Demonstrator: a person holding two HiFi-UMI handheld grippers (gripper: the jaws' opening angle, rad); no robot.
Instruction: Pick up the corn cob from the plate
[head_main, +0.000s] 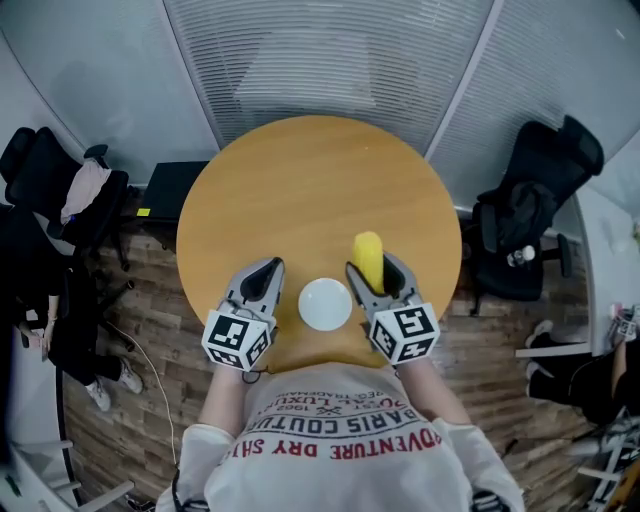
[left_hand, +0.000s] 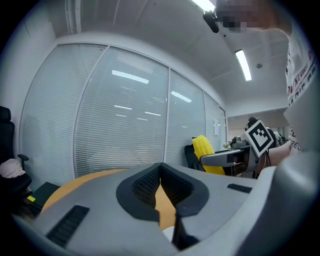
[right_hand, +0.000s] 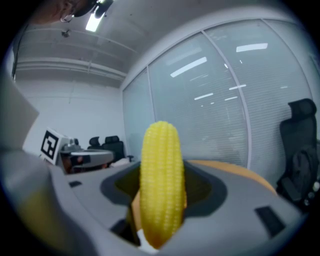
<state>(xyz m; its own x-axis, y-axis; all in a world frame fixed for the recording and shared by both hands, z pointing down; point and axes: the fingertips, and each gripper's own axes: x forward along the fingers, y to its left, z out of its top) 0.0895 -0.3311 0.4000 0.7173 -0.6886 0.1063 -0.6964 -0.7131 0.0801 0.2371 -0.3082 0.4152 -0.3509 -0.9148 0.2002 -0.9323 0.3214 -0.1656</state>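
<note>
Right gripper view is showing the right hand-held gripper (right_hand: 161, 176) clamping the bumpy yellow corn cob (right_hand: 160, 150) centre-frame, lifting it clear of the round white plate (head_main: 325, 304).

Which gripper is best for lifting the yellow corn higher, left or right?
Right. The right gripper has its jaws shut on the corn cob, so it likely only needs raising. The left gripper is shut on nothing, across the plate from it.
</note>
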